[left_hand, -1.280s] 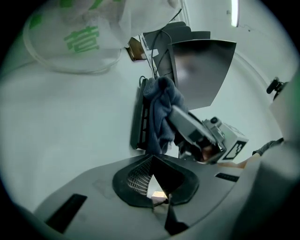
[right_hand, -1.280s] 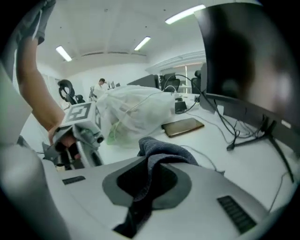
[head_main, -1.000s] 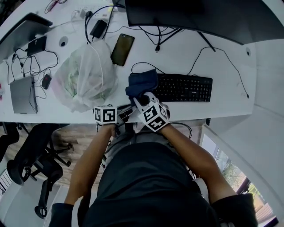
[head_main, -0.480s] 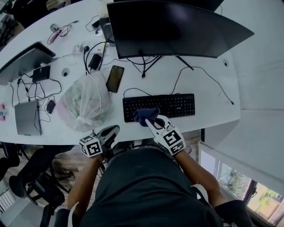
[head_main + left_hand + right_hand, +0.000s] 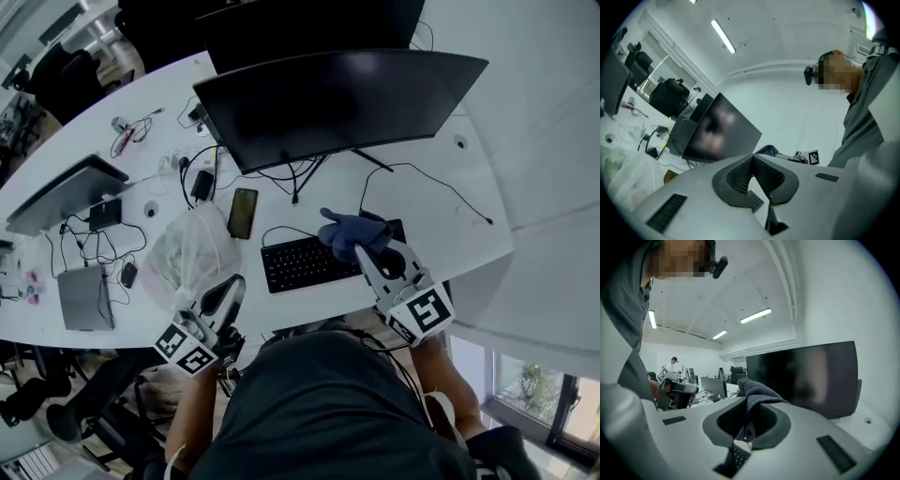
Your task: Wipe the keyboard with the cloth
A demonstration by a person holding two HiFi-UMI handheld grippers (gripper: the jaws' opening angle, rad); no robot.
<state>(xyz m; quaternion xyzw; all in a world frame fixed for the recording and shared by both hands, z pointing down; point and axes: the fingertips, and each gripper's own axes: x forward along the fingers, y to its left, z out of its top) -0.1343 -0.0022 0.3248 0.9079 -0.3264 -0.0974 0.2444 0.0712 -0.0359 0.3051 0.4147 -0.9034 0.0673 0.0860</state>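
Note:
The black keyboard (image 5: 305, 262) lies on the white desk (image 5: 441, 220) in front of the monitor; its right end is hidden. My right gripper (image 5: 361, 246) is shut on the dark blue cloth (image 5: 350, 232), which bunches up over that right end. Whether the cloth touches the keys I cannot tell. In the right gripper view the cloth (image 5: 754, 391) is pinched between the jaws, and a few keys of the keyboard (image 5: 738, 456) show below. My left gripper (image 5: 234, 282) hangs at the desk's front edge, left of the keyboard. Its jaws meet at the tips in the left gripper view, with nothing between them.
A large dark monitor (image 5: 328, 98) stands behind the keyboard with cables under it. A phone (image 5: 242, 213) and a clear plastic bag (image 5: 187, 253) lie left of the keyboard. Laptops (image 5: 66, 192), chargers and wires crowd the desk's left end.
My right gripper has carried the cloth from the keyboard's left part to its right end and lifted it. My left gripper has pulled back from the desk edge. The head view has swung upward.

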